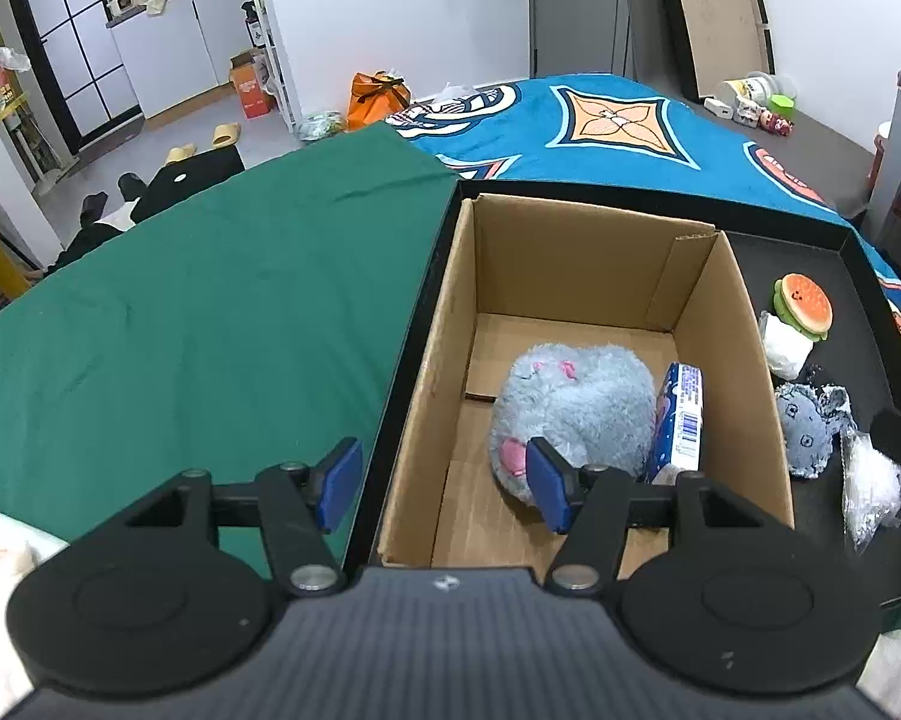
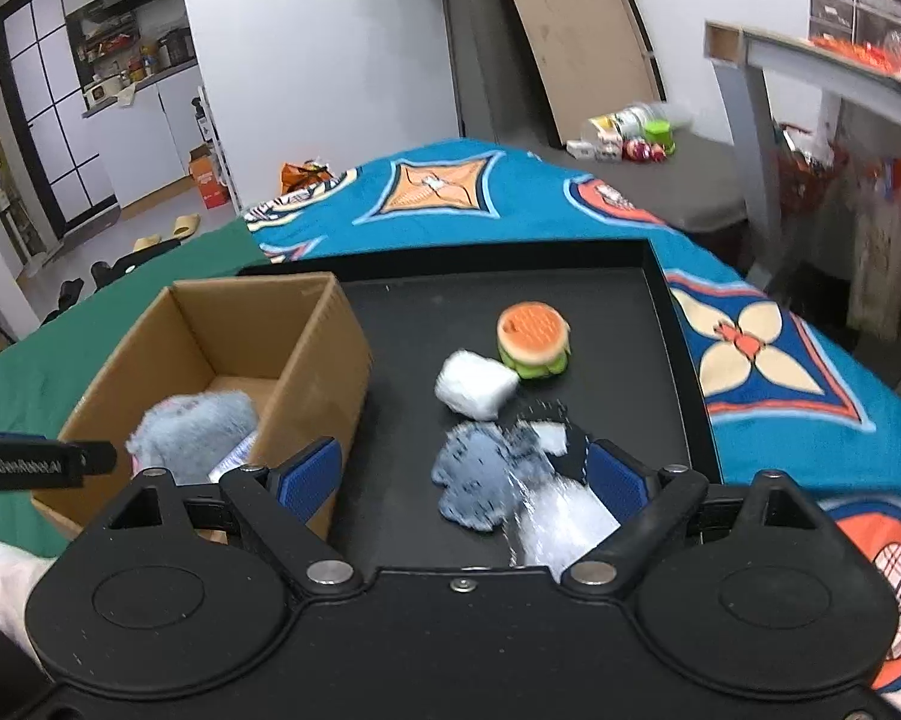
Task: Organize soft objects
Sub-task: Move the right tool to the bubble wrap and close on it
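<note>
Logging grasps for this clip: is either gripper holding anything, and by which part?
Nothing is held. The left gripper and the right gripper are both open, with no object pinched between the fingers.

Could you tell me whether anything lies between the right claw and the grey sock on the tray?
Nothing visible blocks it. The right claw is open with the grey sock lying between its fingers, a clear plastic bag beside the sock. The box stands off to the left.

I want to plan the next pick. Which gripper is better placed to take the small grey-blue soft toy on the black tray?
Right. The right gripper is open with the grey-blue toy between its fingers. The left gripper is open at the near left edge of the cardboard box, farther from the black tray.
</note>
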Demonstrator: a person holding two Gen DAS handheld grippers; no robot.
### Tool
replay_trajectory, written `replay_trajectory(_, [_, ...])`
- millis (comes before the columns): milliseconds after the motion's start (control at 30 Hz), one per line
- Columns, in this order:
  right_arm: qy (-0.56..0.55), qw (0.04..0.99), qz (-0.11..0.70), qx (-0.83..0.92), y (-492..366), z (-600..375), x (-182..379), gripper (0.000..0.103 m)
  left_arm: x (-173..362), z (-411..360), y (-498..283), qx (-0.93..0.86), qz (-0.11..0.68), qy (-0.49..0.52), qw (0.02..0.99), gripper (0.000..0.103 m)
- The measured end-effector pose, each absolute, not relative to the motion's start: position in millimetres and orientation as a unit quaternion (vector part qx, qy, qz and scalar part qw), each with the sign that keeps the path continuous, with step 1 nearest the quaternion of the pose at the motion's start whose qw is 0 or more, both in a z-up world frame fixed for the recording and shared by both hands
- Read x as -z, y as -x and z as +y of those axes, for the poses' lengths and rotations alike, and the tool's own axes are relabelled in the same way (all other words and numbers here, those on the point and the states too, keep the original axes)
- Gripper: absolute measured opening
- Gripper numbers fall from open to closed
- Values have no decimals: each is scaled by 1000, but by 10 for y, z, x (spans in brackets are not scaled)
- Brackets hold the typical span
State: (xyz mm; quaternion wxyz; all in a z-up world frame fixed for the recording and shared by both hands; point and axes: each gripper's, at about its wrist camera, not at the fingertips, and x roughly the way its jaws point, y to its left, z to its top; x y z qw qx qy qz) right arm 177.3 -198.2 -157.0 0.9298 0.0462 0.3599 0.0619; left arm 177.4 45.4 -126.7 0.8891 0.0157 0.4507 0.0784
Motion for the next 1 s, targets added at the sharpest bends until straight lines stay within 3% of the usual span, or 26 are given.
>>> replay_trajectory(633, [-111, 907, 404, -34, -1875, -2474, 2015, 88, 1342, 131, -1842, -110, 469, -80, 873, 60])
replay_trajectory(1000, [-120, 896, 426, -31, -1994, -2546, 2220, 88, 1446, 1, -1898, -133, 477, -123, 860, 65])
